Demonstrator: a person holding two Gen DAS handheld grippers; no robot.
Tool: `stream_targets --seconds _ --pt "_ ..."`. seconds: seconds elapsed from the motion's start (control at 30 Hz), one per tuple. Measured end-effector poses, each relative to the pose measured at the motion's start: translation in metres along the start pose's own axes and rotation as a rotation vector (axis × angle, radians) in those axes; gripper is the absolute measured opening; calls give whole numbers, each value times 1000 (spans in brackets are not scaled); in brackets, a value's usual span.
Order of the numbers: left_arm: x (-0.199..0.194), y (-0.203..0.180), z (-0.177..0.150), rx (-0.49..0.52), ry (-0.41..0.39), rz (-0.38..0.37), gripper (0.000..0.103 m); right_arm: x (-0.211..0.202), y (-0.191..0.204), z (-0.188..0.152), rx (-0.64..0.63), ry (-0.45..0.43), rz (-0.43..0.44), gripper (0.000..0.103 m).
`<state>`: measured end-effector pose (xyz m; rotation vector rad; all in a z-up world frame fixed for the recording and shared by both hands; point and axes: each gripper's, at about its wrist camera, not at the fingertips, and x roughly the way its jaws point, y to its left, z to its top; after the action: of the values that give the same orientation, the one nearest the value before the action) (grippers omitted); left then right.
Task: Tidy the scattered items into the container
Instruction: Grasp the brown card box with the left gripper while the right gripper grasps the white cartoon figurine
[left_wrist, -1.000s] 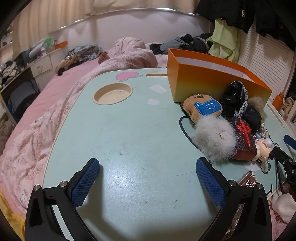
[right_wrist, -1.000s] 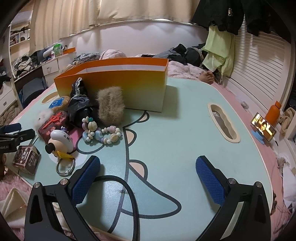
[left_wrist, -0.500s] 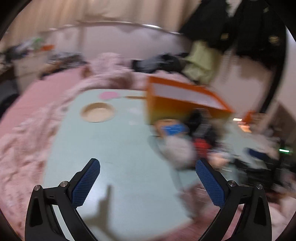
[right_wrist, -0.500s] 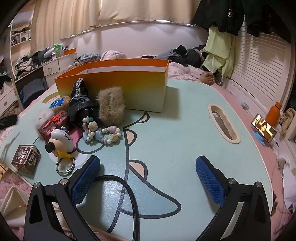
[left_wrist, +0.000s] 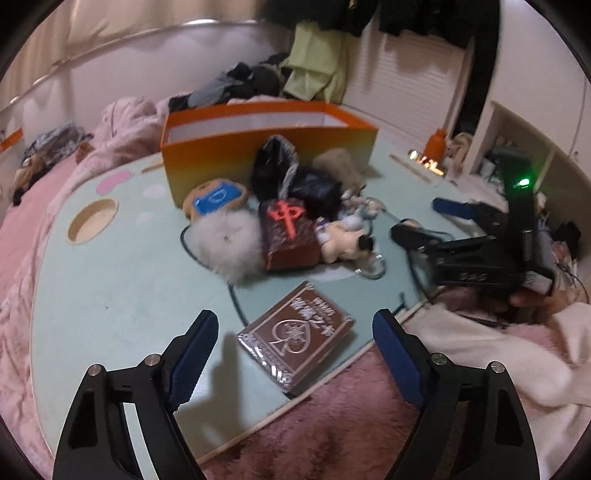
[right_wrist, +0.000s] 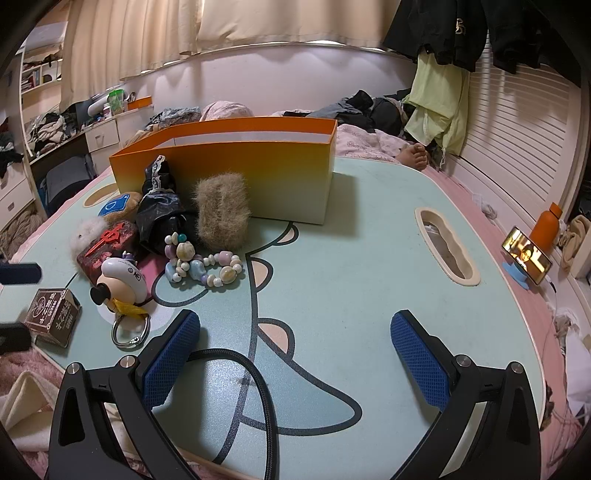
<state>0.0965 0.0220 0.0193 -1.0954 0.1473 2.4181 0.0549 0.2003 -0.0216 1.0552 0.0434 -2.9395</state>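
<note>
Left gripper (left_wrist: 293, 354), its blue, cross-hatched rubber fingers spread wide and holding nothing, poised over a flat, foil-wrapped brown card box (left_wrist: 295, 338) that lies at the near edge of the mint-green table (left_wrist: 110, 295), well in front of the rectangular orange cardboard container (left_wrist: 269, 147). Against the container's front wall rest a glossy black pouch (right_wrist: 160, 214) and a tan fur puff (right_wrist: 222, 210); just before these lie a white fluffy pompom (left_wrist: 227, 245), a brown block with a red character (left_wrist: 290, 236), a round-headed figure keychain (right_wrist: 120, 282) and a bead bracelet (right_wrist: 203, 264). Right gripper (right_wrist: 295, 363), fingers likewise wide apart and empty, above a braided black cable (right_wrist: 255, 387) on the bare table in front of the container.
</note>
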Motion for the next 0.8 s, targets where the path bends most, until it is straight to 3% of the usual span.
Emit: stream_targets --seconds 0.03,0.07,0.33,0.5,0.63,0.7,0.8 --pt "2 2 0 -6 4 -1 79 0 0 0 0 0 0 103" --pt "5 3 -1 -11 12 -4 67 0 0 0 0 -1 0 103" --pt "0 7 -7 -36 -30 7 66 -7 4 1 -1 -21 31 103" --pt "-4 12 -7 -67 -54 22 66 -35 42 9 -178 -124 104 101" --pt "-7 14 -9 -73 -67 33 67 -33 82 18 -356 -118 153 84" --pt "-7 16 -9 -82 -69 31 67 -26 90 22 -378 -94 182 69" --pt "-6 19 -10 -91 -68 27 67 -14 98 30 -401 -55 222 60"
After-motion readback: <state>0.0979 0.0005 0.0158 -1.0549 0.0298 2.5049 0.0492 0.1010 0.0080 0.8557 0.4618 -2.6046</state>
